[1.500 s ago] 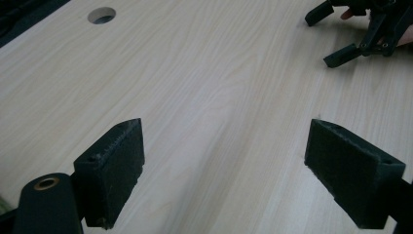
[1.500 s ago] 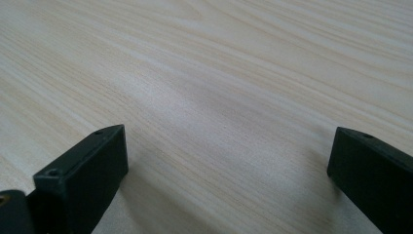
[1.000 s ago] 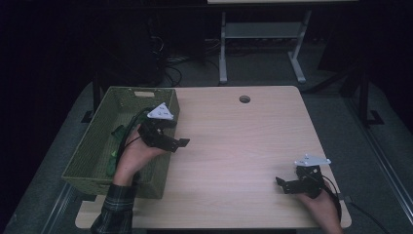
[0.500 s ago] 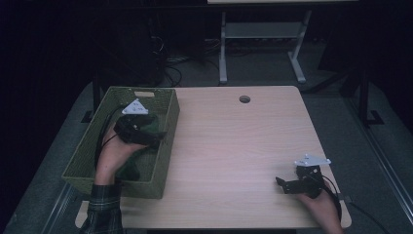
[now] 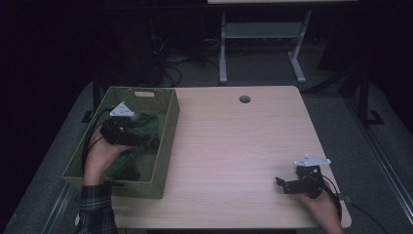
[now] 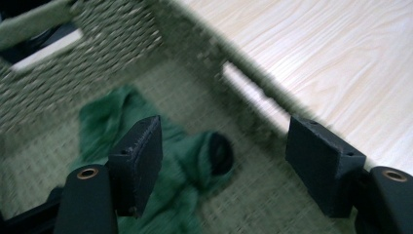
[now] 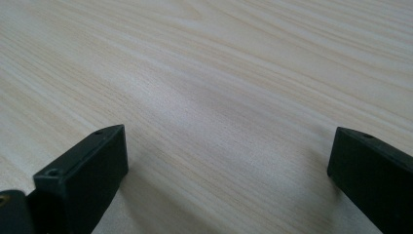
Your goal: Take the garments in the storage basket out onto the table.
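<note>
A green cloth [image 5: 125, 166] lies crumpled inside a woven olive basket [image 5: 167, 127] at the table's left side. My left gripper [image 5: 150, 142] hangs inside the basket just above the cloth. In the left gripper view its jaws stand wide apart around the green cloth [image 6: 190, 165], which lies on the basket floor [image 6: 44, 151] below them, with no pad pressing on it. Those jaws have just been closing a little. My right gripper [image 5: 282, 185] rests open near the table's front right corner. In the right gripper view there is bare wood [image 7: 229, 97] between its jaws.
The light wooden table [image 5: 234, 146] has a round cable hole [image 5: 244, 99] near its far edge. The basket's right wall [image 6: 243, 92] runs close beside the left gripper's right jaw. A metal stand [image 5: 260, 34] is on the floor beyond the table.
The left hand has moved left from over the basket's right wall to the inside of the basket, above the cloth. The right hand has stayed put.
</note>
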The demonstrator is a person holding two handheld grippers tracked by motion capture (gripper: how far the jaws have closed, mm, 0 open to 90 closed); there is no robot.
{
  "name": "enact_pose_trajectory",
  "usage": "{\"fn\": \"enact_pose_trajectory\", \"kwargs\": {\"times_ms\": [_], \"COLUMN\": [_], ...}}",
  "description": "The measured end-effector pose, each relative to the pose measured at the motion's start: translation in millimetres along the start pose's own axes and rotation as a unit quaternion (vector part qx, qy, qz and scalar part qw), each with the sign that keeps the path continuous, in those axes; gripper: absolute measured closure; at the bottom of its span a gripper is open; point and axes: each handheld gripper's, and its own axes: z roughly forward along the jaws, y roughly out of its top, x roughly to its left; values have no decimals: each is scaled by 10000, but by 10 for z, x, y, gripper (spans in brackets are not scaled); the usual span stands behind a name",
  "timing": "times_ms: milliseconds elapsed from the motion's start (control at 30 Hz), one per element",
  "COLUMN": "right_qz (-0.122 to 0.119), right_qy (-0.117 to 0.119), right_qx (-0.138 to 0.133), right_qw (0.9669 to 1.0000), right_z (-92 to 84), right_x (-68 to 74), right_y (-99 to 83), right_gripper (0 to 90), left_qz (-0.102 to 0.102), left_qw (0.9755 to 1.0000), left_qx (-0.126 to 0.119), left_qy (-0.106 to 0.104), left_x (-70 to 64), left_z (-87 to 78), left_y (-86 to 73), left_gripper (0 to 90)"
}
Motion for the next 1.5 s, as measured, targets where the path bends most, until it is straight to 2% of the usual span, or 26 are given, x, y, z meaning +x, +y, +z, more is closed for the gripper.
{"fn": "enact_pose_trajectory", "kwargs": {"times_ms": [233, 433, 500, 533, 567, 733, 767, 1067, 1167, 1400, 1500], "right_qz": [-3, -1, -1, -1, -1, -1, -1, -3, 0, -2, -1], "right_qy": [0, 0, 0, 0, 0, 0, 0, 0, 0, 0, 0], "right_qx": [1, 1, 2, 1, 0, 0, 1, 1, 1, 0, 1], "right_qw": [10000, 10000, 10000, 10000, 10000, 10000, 10000, 10000, 10000, 10000, 10000], "right_z": [0, 0, 0, 0, 0, 0, 0, 0, 0, 0, 0], "right_x": [0, 0, 0, 0, 0, 0, 0, 0, 0, 0, 0], "right_y": [0, 0, 0, 0, 0, 0, 0, 0, 0, 0, 0], "right_gripper": [8, 8, 8, 9, 8, 9, 8, 9, 8, 8, 9], "left_qz": [-150, -168, -202, -202, -231, -305, -330, -394, -419, -453, -476], "left_qw": [9996, 9990, 9981, 9981, 9972, 9952, 9941, 9888, 9882, 9853, 9845], "left_qx": [113, 312, 474, 474, 616, 838, 933, 1374, 1424, 1630, 1677], "left_qy": [197, 274, 326, 326, 366, 403, 446, 437, 366, 227, 196], "left_x": [131, 201, 226, 226, 240, 287, 307, 360, 363, 367, 365], "left_z": [-30, -10, 33, 33, 77, 178, 211, 420, 472, 568, 583], "left_y": [-145, -251, -295, -295, -327, -399, -424, -532, -557, -598, -607], "left_gripper": [299, 322, 331, 334, 336, 341, 341, 322, 312, 298, 320]}}
